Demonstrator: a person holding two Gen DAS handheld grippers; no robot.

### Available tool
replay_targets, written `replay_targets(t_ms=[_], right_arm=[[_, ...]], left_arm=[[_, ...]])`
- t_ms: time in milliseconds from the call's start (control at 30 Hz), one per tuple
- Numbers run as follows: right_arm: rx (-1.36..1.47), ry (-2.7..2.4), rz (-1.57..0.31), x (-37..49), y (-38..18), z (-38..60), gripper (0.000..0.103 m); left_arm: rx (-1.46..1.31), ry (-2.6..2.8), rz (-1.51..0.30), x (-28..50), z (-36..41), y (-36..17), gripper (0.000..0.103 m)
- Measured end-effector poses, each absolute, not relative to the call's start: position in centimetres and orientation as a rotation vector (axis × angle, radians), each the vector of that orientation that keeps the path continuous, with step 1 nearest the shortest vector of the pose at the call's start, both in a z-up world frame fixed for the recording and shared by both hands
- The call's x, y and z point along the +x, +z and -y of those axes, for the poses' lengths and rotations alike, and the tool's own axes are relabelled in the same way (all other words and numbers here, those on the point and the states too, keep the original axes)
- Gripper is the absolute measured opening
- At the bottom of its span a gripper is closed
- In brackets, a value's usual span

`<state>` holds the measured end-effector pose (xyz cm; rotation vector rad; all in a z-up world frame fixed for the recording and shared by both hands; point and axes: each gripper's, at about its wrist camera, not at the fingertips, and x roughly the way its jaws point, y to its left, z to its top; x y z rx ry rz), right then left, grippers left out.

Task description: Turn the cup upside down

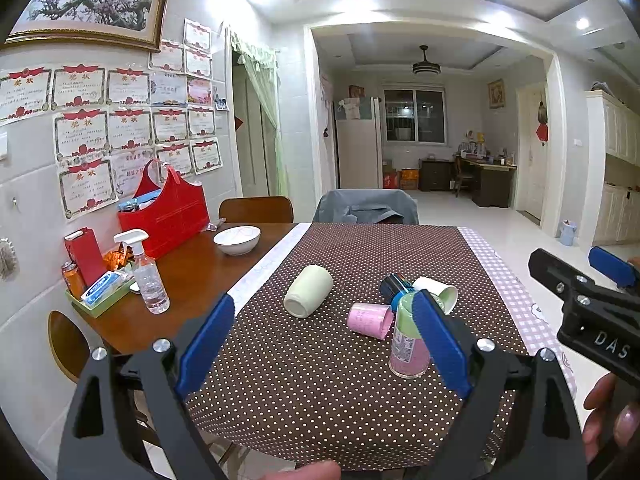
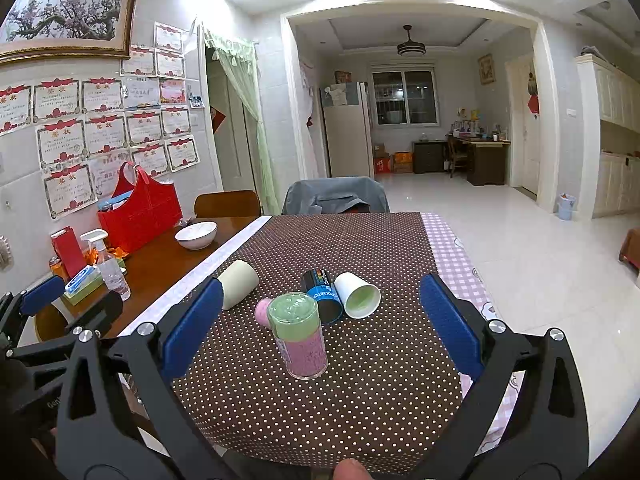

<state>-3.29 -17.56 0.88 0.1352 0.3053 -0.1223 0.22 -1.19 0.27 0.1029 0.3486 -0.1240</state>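
Five cups on a brown white-dotted tablecloth (image 2: pixel 360 380), both claws spread and holding nothing.

Left gripper (image 1: pixel 320 344) and right gripper (image 2: pixel 320 328) hovering wide apart above the near cloth edge. Standing nearest: a clear plastic cup with green top and pink lower band (image 2: pixel 299 338), base uppermost. Lying on their sides just behind it: a small pink cup (image 1: pixel 370 320), a black-and-blue printed cup (image 2: pixel 322 294), a white paper cup with green inside (image 2: pixel 358 295). Apart to the left, a pale cream ceramic cup (image 1: pixel 308 291), also on its side. Farther off on bare wood, a white bowl (image 1: pixel 237 239).
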Motion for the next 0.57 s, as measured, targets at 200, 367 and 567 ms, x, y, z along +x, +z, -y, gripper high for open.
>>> replay_targets(t_ms=[200, 367, 567], right_arm=[[0.137, -0.119, -0.308, -3.23, 0.87, 17.58, 0.097], [0.138, -0.118, -0.309, -3.23, 0.91, 17.47, 0.097], [0.14, -0.117, -0.309, -3.21, 0.79, 17.36, 0.097]], left_arm=[[0.095, -0.13, -0.344, 0.14, 0.93, 0.24, 0.089], [0.099, -0.133, -0.347, 0.1, 0.94, 0.17, 0.089], [0.106, -0.11, -0.344, -0.06, 1.01, 0.3, 0.089]])
